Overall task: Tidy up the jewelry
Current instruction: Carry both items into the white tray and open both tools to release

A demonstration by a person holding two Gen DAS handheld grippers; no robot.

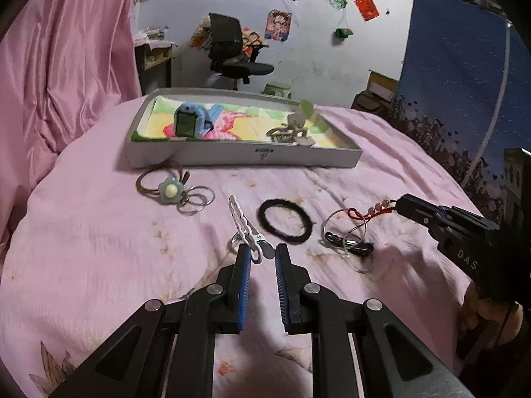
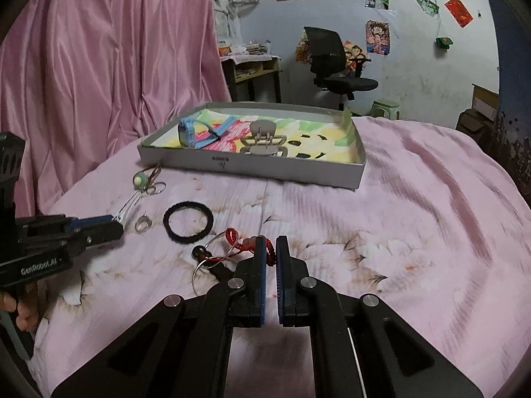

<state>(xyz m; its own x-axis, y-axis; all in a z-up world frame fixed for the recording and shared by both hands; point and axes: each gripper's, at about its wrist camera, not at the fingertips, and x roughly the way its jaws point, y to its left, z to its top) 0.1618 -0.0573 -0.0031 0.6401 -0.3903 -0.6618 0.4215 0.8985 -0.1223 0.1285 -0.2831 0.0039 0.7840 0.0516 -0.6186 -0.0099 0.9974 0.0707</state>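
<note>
Pink bedspread strewn with jewelry: left tool (image 1: 262, 255) parted around white hair clip (image 1: 244, 222), right tool (image 2: 271, 248) clenched on red cord charm (image 2: 265, 248), both seemingly mid-pickup, next likely lifting into grey tray (image 1: 232, 158)

A: Left hand-held gripper (image 1: 262, 255)?
B: Black frame, blue ribbed pads (image 1: 244, 285), silver round screws; side marked "GenRobot.AI".
A: Right hand-held gripper (image 2: 271, 248)?
B: Same black build, blue pads (image 2: 262, 282), silver screws; bare skin on the grip.
</note>
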